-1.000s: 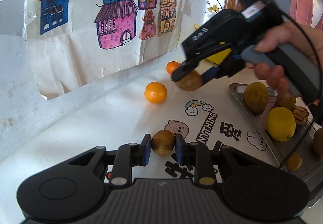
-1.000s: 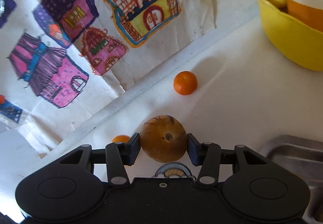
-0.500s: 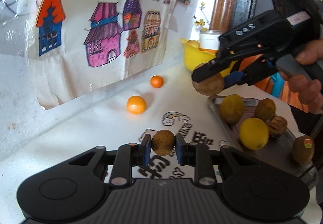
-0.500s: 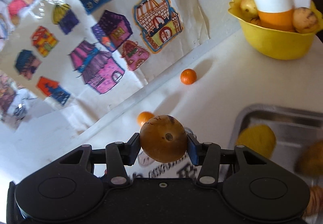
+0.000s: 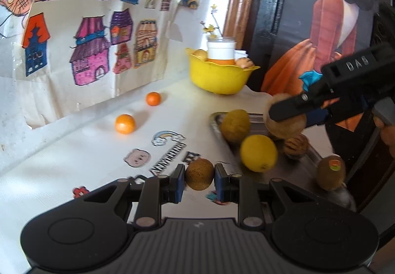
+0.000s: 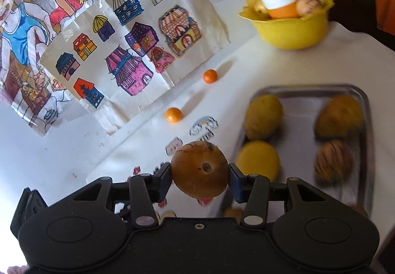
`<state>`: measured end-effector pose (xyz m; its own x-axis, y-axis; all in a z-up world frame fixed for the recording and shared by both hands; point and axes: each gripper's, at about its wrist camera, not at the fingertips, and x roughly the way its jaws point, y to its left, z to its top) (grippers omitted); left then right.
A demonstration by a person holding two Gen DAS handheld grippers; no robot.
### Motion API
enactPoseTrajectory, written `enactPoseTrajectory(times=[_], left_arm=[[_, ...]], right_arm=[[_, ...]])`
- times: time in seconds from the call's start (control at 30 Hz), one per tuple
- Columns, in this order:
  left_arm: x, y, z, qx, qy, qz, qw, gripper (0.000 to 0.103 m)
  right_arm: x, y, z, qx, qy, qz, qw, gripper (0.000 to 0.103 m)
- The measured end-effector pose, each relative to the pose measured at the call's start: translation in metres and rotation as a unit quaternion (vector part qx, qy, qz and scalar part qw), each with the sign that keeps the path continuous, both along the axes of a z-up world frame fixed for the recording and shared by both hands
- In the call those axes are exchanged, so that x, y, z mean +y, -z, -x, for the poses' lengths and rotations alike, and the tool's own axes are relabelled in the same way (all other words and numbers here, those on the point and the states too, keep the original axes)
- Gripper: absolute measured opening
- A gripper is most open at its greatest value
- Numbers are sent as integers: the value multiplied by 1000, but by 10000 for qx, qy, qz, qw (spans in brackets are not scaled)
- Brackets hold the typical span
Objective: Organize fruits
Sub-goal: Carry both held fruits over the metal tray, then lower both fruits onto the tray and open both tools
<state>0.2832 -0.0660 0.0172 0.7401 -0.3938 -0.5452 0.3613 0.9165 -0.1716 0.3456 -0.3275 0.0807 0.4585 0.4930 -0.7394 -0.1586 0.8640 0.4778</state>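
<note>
My left gripper (image 5: pixel 199 178) is shut on a small brown round fruit (image 5: pixel 199 177), held above the white table just left of the metal tray (image 5: pixel 216 118). My right gripper (image 6: pixel 200 174) is shut on a larger tan-brown fruit (image 6: pixel 200 172); in the left wrist view that fruit (image 5: pixel 284 123) hangs over the tray's far end. The tray (image 6: pixel 365 101) holds a yellow lemon (image 5: pixel 258 153), a dull green-yellow fruit (image 5: pixel 235 125), a striped brown one (image 5: pixel 295 148) and a kiwi (image 5: pixel 330 172). Two small oranges (image 5: pixel 125 123) (image 5: pixel 153 98) lie on the table near the wall.
A yellow bowl (image 5: pixel 219 76) with fruit and a white-and-orange jar (image 5: pixel 221 51) stands at the back by the wall. Drawings of houses (image 5: pixel 88 56) hang on the wall to the left. A dark panel with a painted figure (image 5: pixel 333 27) rises behind the tray.
Both grippers have lifted and swung right toward the tray, each still holding its fruit. The right one went from near the oranges to above the tray.
</note>
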Motion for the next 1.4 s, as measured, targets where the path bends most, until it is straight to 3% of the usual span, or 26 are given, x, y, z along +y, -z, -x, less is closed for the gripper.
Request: enactPoseTrajectory(times=[0.23, 0.6, 0.9, 1.4], left_arm=[[-24, -3, 22, 49, 310, 8, 9995, 27], [-60, 8, 32, 341, 660, -119, 9972, 27], [-81, 18, 32, 506, 845, -226, 9949, 27], [-89, 31, 25, 745, 812, -306, 9934, 27]], right_arm=[[-30, 5, 49, -65, 171, 89, 9998, 50], [-65, 39, 98, -68, 501, -38, 9987, 50], [-81, 62, 108, -23, 715, -174, 9973, 50], [-79, 74, 112, -295, 719, 61, 9970, 50]])
